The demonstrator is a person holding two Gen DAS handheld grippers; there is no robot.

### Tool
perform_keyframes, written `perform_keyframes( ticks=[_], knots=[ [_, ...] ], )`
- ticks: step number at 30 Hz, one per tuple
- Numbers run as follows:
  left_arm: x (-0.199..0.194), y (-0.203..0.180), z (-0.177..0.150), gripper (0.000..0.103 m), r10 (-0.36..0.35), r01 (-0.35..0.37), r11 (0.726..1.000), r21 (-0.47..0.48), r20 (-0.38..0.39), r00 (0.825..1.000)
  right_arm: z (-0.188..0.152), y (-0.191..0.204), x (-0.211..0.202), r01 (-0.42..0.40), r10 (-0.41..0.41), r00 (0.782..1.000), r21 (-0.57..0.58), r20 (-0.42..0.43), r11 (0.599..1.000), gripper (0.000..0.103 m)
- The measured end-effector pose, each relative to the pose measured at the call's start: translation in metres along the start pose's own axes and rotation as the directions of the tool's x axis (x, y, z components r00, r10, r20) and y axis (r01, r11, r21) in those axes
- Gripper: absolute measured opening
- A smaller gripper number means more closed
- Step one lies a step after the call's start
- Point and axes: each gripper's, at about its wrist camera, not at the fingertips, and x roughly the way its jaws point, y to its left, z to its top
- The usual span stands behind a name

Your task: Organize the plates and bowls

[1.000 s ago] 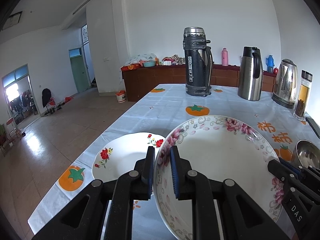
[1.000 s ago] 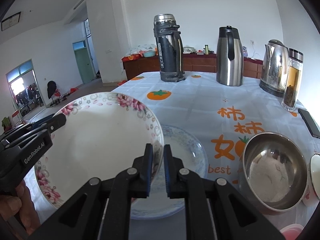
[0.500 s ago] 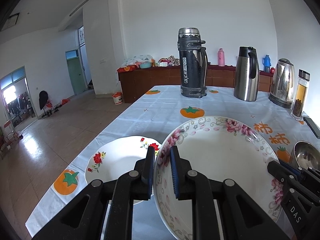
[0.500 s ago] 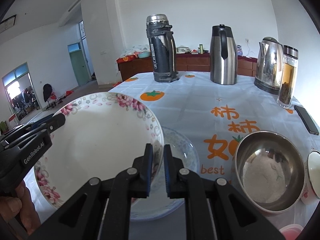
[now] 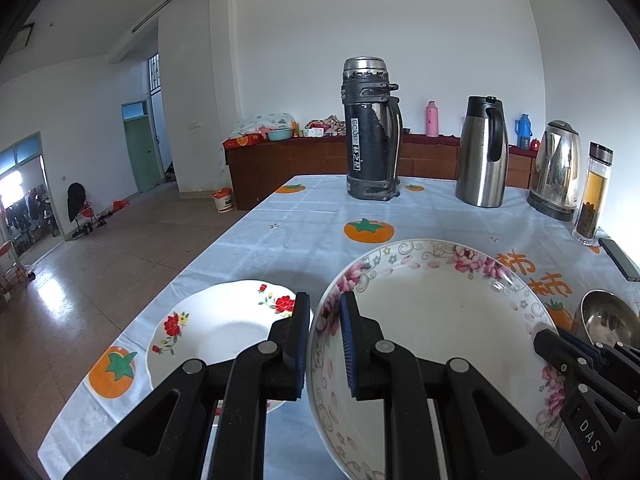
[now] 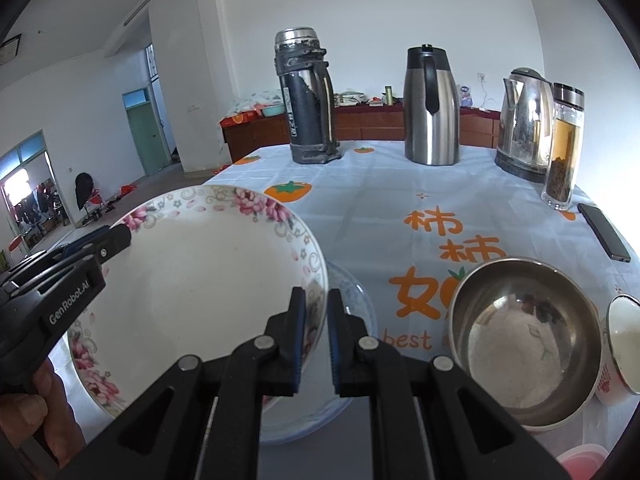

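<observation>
Both tools angled down toward the bench (image 5: 280, 236), both clamped on the rim of the same pink-flowered bowl (image 5: 436, 320). Left tool (image 5: 325, 344) pinches the bowl's left rim, one blue pad inside, one outside. Right tool (image 6: 317, 336) pinches the opposite rim the same way; jaws nearly closed in both cases. Bowl appears held above the bench, tilted a little, over a clear glass plate (image 6: 356, 300) that is mostly hidden behind it.

White plate with red flowers (image 5: 216, 328) lies on the bench just left of the bowl, near edge covered by the left tool. Steel bowl (image 6: 524, 344) sits on the bench to the right, beside a white cup (image 6: 624, 348) cut off by the frame. In the right wrist view a person's fingers (image 6: 36, 424) show at the bottom-left edge under the left tool's body, mostly cut off. Pink item (image 6: 580, 460) at bottom right, too cropped to identify.
</observation>
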Motion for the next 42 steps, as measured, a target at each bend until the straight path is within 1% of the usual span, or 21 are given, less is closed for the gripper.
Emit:
perform_keyframes(
  ticks=[12, 25, 42],
  knots=[
    [0.012, -0.010, 0.000, 0.017, -0.034, 0.034, 0.999, 0.009, -0.002, 0.999, 0.000, -0.008, 0.004, 0.046, -0.046, 0.999, 0.012, -0.012, 0.999, 0.011],
    [0.027, -0.012, -0.006, 0.017, -0.072, 0.073, 0.997, 0.013, -0.041, 0.997, -0.002, -0.011, 0.010, 0.089, -0.089, 0.996, 0.002, -0.022, 0.996, 0.011],
    [0.044, -0.019, -0.011, 0.017, -0.090, 0.093, 0.995, 0.032, -0.092, 0.992, -0.005, -0.013, 0.018, 0.132, -0.132, 0.990, -0.003, -0.041, 0.991, 0.011]
  ],
)
